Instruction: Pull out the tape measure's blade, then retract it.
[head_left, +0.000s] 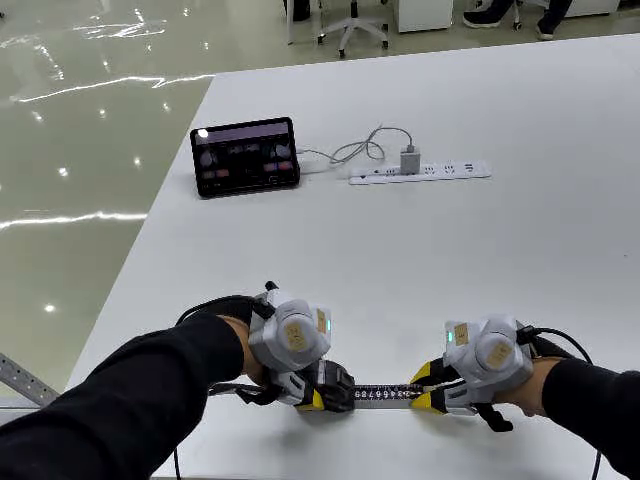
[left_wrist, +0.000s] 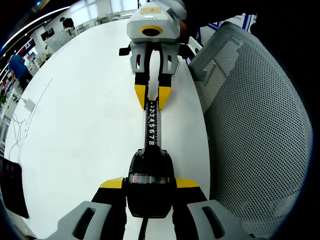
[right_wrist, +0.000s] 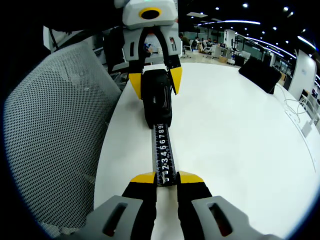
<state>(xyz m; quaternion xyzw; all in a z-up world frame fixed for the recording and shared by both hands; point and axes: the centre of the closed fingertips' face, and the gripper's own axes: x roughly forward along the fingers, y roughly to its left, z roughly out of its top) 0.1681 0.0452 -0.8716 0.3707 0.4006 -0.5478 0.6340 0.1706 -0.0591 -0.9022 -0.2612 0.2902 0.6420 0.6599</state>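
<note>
A black tape measure case (head_left: 333, 386) lies near the white table's front edge, and my left gripper (head_left: 312, 398) is shut on it; the case (left_wrist: 149, 180) sits between my yellow-tipped fingers (left_wrist: 113, 183). A short length of black blade (head_left: 385, 393) with white numerals runs right to my right gripper (head_left: 424, 388), which is shut on the blade's end. In the right gripper view the blade (right_wrist: 163, 152) stretches from my gripper (right_wrist: 166, 178) to the case (right_wrist: 156, 97). In the left gripper view the blade (left_wrist: 151, 127) ends at the right gripper (left_wrist: 152, 93).
A dark tablet (head_left: 245, 156) stands at the back left of the table (head_left: 430, 250). A white power strip (head_left: 420, 171) with a charger and cable lies to its right. A grey mesh chair back (left_wrist: 255, 125) is beside the table's front edge.
</note>
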